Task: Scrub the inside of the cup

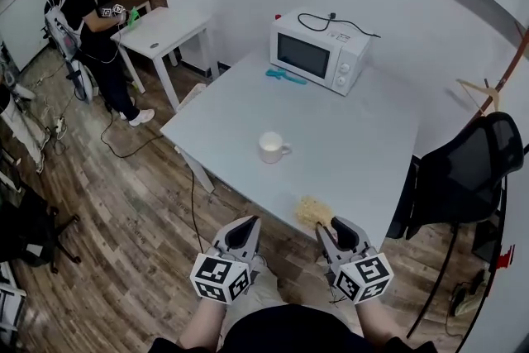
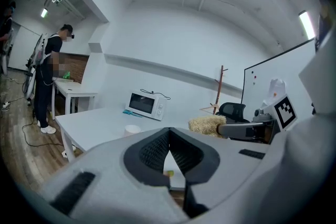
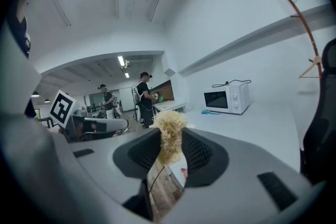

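A white cup point(image 1: 271, 147) with a handle stands upright near the middle of the pale table point(image 1: 364, 136), well beyond both grippers. My right gripper point(image 1: 329, 226) is shut on a tan fibrous scrubber point(image 1: 312, 211), which sticks out past its tips over the table's near edge. In the right gripper view the scrubber point(image 3: 169, 131) is pinched between the two pads. My left gripper point(image 1: 246, 227) hovers off the table's front edge with its jaws shut and nothing in them. The left gripper view shows the cup point(image 2: 132, 129) ahead and the scrubber point(image 2: 207, 124) to the right.
A white microwave point(image 1: 318, 51) sits at the table's far side with a blue object point(image 1: 285, 77) beside it. A black office chair point(image 1: 471, 178) stands at the right. A person point(image 1: 95, 29) works at a second table point(image 1: 165, 29) at the back left. Cables lie on the wooden floor.
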`<action>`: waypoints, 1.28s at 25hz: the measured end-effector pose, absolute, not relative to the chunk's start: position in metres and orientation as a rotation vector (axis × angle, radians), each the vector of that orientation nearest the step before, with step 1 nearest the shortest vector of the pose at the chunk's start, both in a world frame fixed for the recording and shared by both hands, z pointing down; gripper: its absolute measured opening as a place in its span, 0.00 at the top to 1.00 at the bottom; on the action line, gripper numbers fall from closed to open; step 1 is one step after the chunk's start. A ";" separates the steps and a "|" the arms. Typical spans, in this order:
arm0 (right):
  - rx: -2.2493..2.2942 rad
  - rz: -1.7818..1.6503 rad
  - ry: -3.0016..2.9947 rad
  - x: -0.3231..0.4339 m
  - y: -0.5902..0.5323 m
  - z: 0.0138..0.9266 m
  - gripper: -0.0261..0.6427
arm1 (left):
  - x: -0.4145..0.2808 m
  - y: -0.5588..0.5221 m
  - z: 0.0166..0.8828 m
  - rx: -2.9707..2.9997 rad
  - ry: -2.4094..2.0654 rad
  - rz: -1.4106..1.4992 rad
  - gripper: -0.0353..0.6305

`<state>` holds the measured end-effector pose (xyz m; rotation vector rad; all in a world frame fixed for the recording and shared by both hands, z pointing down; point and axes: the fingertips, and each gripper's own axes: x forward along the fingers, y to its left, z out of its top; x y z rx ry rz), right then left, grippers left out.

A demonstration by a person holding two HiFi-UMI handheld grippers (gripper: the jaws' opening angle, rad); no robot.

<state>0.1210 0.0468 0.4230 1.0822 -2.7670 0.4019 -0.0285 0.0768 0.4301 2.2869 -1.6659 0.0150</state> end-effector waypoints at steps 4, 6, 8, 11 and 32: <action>1.142 0.417 -2.751 0.098 0.018 0.422 0.77 | -0.047 0.046 0.432 2.327 -1.612 0.039 0.92; 1.173 0.424 -2.749 0.086 0.004 0.421 0.77 | -0.056 0.031 0.433 2.341 -1.589 0.052 0.92; 1.195 0.423 -2.744 0.075 -0.007 0.420 0.77 | -0.064 0.018 0.435 2.352 -1.565 0.059 0.92; 1.230 0.425 -2.730 0.064 -0.024 0.421 0.77 | -0.075 0.000 0.439 2.370 -1.537 0.076 0.92; 1.296 0.354 -2.610 0.061 -0.129 0.428 0.76 | -0.100 -0.102 0.505 2.389 -1.377 0.184 0.92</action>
